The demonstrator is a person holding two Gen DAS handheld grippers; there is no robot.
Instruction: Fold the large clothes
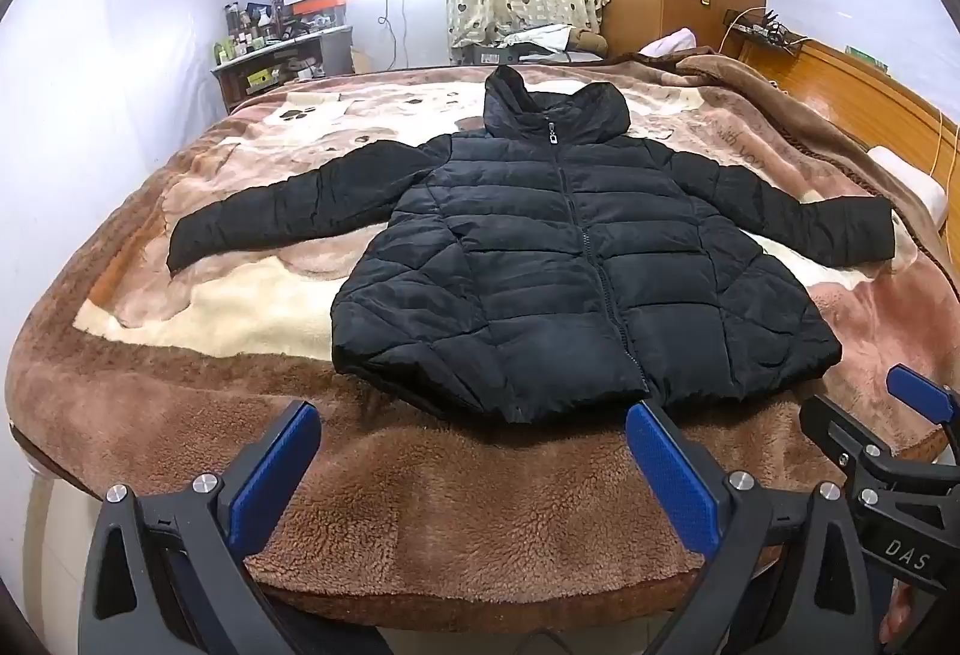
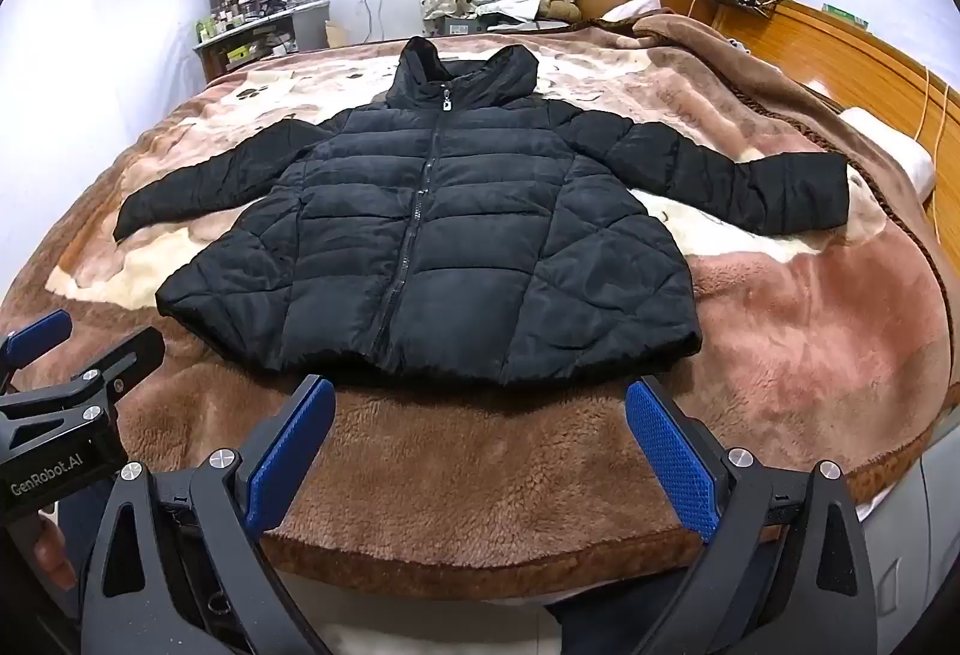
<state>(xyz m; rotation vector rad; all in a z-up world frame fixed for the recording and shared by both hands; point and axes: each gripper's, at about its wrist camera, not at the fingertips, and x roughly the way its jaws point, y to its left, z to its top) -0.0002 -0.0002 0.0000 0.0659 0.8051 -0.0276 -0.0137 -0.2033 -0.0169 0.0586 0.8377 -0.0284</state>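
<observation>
Puffer jacket (image 1: 552, 259), black and hooded, lies face up on the plush blanket (image 1: 420, 505) that covers the bed, zipped to the collar, hood (image 1: 552, 106) away from me and hem nearest my edge. Both sleeves are spread out to the sides, well clear of the body panel.

Both my tools hover short of the hem, angled down toward it, and neither touches the cloth. My left gripper (image 1: 474, 469) has its jaws spread wide with nothing between them; my right gripper (image 2: 480, 451) is likewise released and empty.

As I judge it, folding has not begun, so the first move is a sleeve. I would go for a cuff: the left sleeve (image 1: 282, 211) with the left tool, the right sleeve (image 2: 720, 175) with the right. The filling is thick and the shell looks slippery, so I should pinch deep, past the cuff edge, and lift enough that the sleeve clears the body before laying it across the chest. Dragging could pull the whole jacket askew on the fleece.

Count: one jacket, one hood, two sleeves, one zipper (image 2: 420, 211), two grippers, four blue pads (image 2: 672, 460).
</observation>
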